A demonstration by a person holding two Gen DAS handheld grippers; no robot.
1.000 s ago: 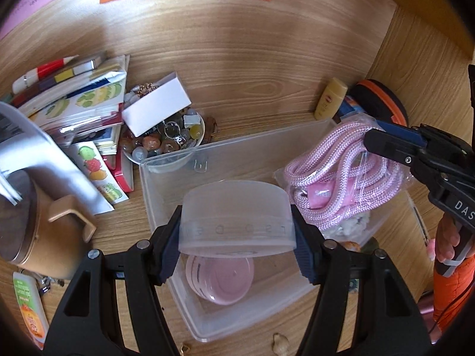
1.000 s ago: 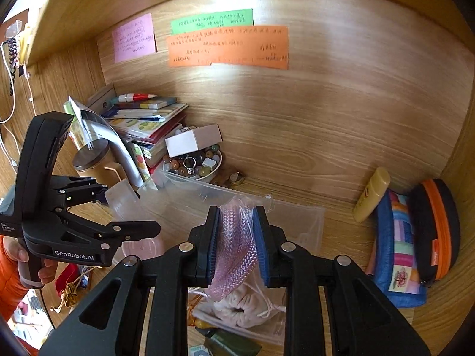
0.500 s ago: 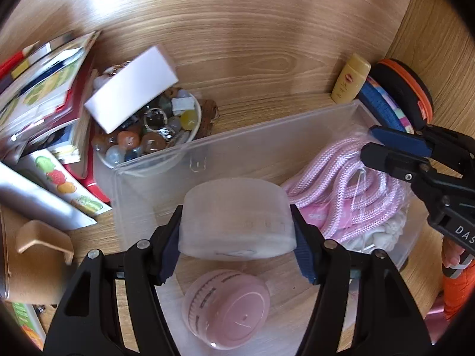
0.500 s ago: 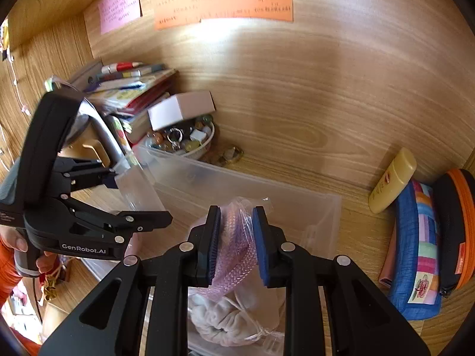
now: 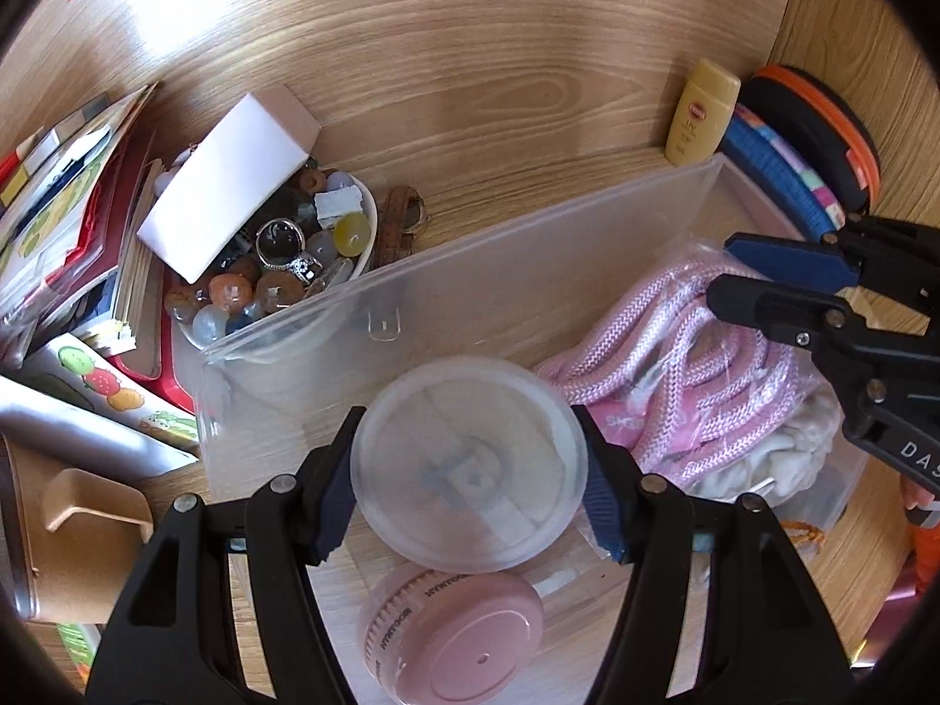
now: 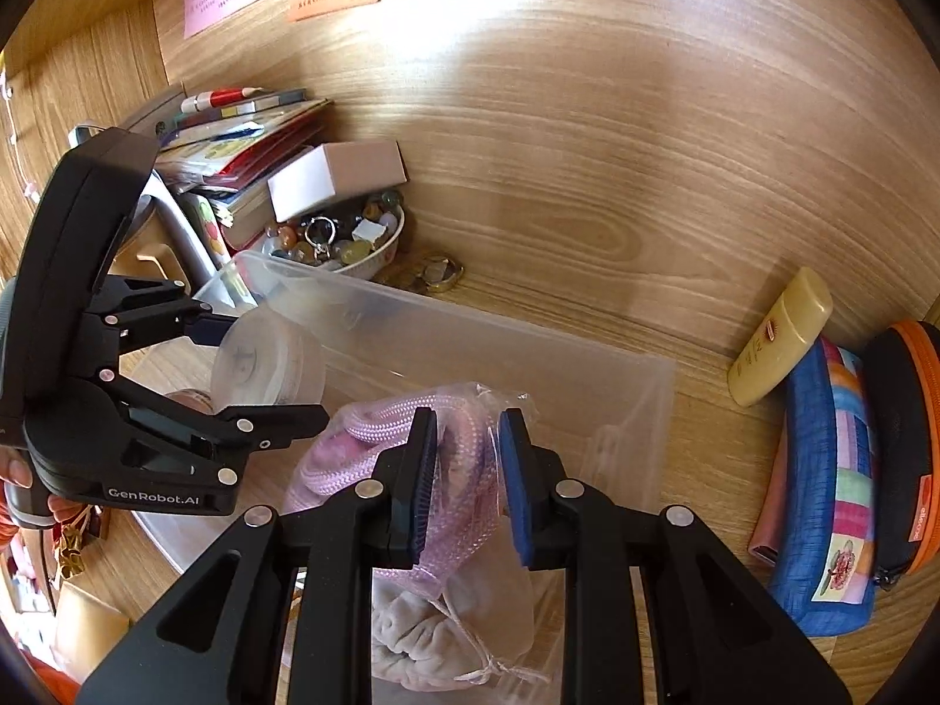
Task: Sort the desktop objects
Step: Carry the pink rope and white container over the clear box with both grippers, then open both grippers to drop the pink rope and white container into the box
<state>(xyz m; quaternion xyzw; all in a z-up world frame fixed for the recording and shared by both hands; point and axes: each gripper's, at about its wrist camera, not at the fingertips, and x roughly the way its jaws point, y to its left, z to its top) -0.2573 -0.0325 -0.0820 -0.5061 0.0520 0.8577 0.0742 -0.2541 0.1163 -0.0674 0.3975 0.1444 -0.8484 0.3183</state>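
Pinching a frosted round container (image 5: 469, 464) across its sides, the left gripper (image 5: 469, 490) holds it over the clear plastic bin (image 5: 529, 270), apparently to set it down there. Right gripper (image 6: 467, 470): jaws pressed on a clear bag of pink rope (image 6: 458, 440), which hangs inside the bin's right end, likely for release. Bin contents: pink round jar (image 5: 452, 634) under the frosted container; a pale cloth pouch (image 6: 452, 628) beneath the rope bag. Outside the bin: white bowl (image 5: 367, 217) of beads and rings with a small box (image 5: 229, 188) resting on top; yellow bottle (image 5: 702, 111) behind the bin.
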